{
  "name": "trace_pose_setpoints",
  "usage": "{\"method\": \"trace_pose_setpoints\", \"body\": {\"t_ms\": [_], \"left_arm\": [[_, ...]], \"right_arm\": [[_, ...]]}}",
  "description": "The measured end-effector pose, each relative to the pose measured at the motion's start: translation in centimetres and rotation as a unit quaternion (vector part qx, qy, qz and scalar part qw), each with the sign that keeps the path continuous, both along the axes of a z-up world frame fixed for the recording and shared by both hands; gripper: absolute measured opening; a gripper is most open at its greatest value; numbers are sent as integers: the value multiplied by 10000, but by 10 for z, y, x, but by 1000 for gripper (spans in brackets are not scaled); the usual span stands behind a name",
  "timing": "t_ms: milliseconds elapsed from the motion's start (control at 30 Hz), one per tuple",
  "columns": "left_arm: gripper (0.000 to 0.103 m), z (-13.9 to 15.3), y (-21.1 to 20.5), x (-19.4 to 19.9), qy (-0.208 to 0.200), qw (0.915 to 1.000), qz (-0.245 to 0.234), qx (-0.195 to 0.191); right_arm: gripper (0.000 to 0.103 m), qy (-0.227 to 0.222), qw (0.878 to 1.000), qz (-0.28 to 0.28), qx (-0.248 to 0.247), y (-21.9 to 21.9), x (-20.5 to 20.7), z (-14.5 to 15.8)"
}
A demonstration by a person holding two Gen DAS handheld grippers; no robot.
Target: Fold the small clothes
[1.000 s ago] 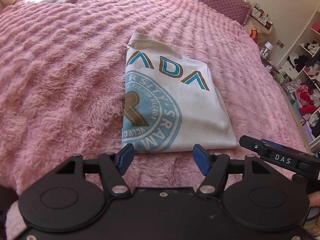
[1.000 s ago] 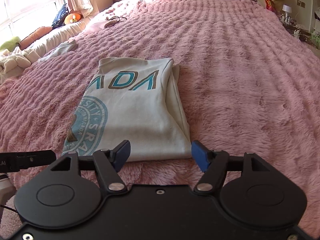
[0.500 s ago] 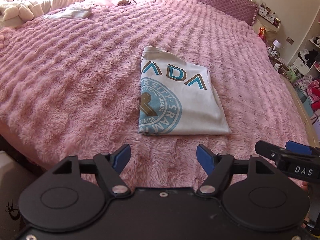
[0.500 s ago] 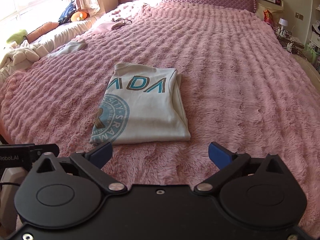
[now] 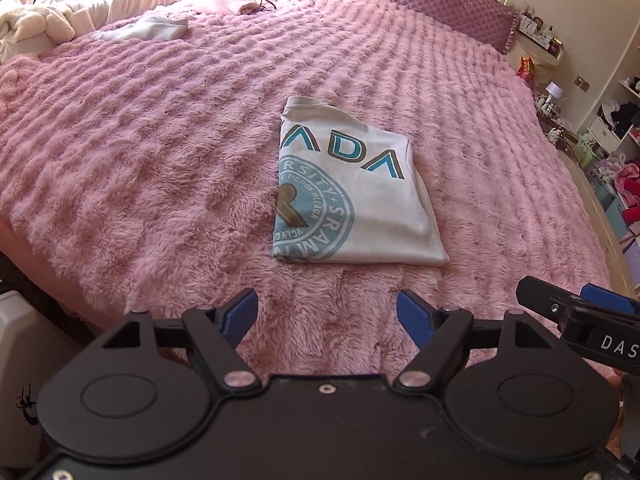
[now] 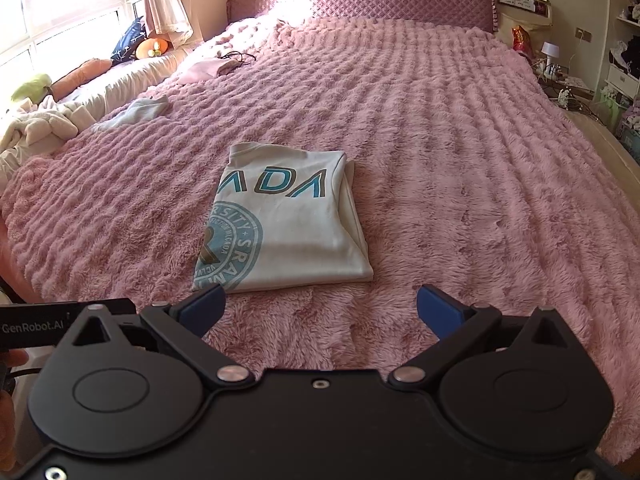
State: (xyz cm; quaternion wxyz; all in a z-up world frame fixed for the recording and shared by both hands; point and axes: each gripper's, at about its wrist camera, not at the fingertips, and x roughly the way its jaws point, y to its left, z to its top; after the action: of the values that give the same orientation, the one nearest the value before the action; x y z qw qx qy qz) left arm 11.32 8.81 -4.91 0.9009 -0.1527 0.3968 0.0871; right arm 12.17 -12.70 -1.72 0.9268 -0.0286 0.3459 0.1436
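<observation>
A white T-shirt with a blue round print lies folded into a flat rectangle on the pink fluffy bedspread. It also shows in the right wrist view. My left gripper is open and empty, held back from the shirt's near edge. My right gripper is open wide and empty, also short of the near edge. The right gripper shows at the right edge of the left wrist view.
A small pale garment and a pink one lie at the far left of the bed. A heap of cream clothes lies at the left edge. Shelves stand to the right. The quilted headboard is at the far end.
Both grippers have pulled back and up from the folded shirt's near edge. The right gripper has opened wider. The shirt has not moved.
</observation>
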Motion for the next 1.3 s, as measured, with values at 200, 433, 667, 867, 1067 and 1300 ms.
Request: {"method": "trace_pose_setpoints", "body": {"t_ms": [200,433,667,867,1067,1300], "left_arm": [[89,1,-6,-2,26,9996,89,276],[91,-1,-2,3,217,9992,187,271],[91,0,-3,4,292,9986,183,389],[91,1,-5,4,317,9984,127,449],[91,2,-5,1,284,9986,171,415],[92,1,-1,0,297,9972,476,496]], "right_arm": [[103,49,10000,1,10,3,1,-3],[103,68,10000,-34,-59,3,2,-6],[103,83,9999,-45,-96,3,2,-6],[103,83,9999,-47,-114,3,2,-7],[103,89,9999,-61,-103,1,3,-8],[103,76,9999,-72,-109,-1,3,-9]]}}
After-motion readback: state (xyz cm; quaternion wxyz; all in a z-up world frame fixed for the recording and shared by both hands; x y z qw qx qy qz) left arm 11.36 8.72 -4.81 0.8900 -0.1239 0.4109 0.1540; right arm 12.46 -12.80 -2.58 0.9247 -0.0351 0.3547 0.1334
